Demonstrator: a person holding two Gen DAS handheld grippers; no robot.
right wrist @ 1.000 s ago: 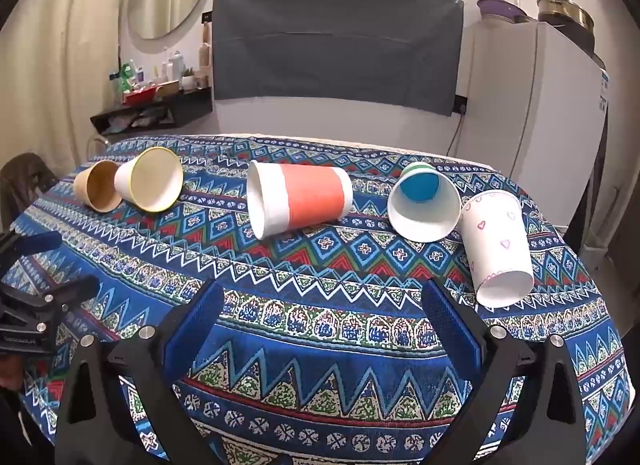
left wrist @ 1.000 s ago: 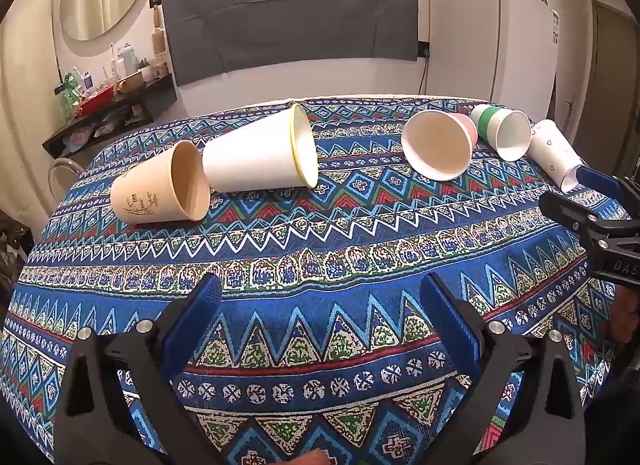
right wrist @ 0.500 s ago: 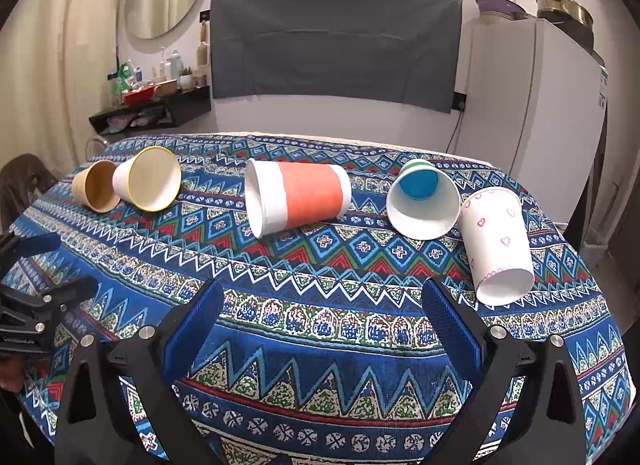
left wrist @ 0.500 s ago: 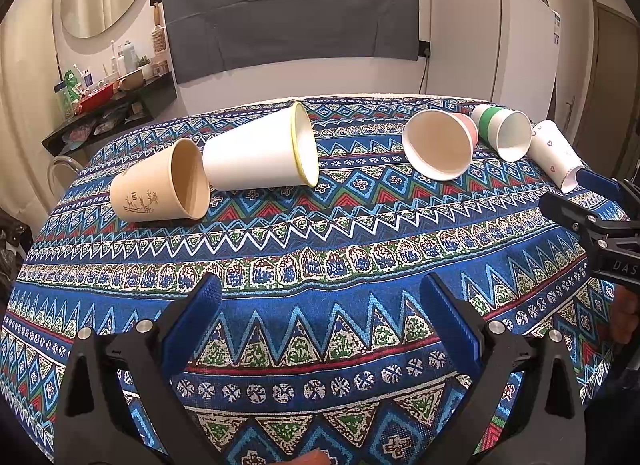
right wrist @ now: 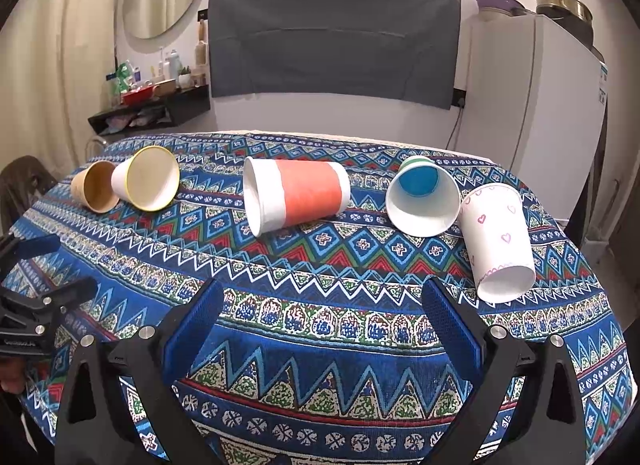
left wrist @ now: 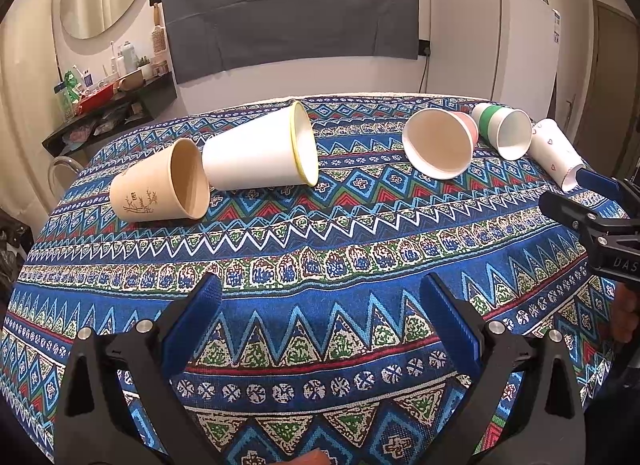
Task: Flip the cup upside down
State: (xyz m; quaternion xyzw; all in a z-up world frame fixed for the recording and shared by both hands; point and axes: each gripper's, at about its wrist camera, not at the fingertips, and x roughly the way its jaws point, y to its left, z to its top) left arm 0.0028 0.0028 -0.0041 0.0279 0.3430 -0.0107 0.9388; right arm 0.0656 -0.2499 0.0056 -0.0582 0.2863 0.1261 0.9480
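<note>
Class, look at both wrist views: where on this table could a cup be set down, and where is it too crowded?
Free: the broad strip of tablecloth between the row of cups and both open grippers, and the gap between the yellow-rimmed cup and the orange-banded cup. Crowded: the right end, where the green-striped cup and heart cup nearly touch, and the left pair.

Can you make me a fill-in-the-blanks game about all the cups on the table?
1. There are ____ cups lying on the tablecloth.
2. The white cup nearest the right gripper has little pink ____ on it.
3. The cup with bamboo drawings is ____ in colour.
4. The jaws of the left gripper are ____, holding nothing.

Missing words: five; hearts; tan; open
</note>
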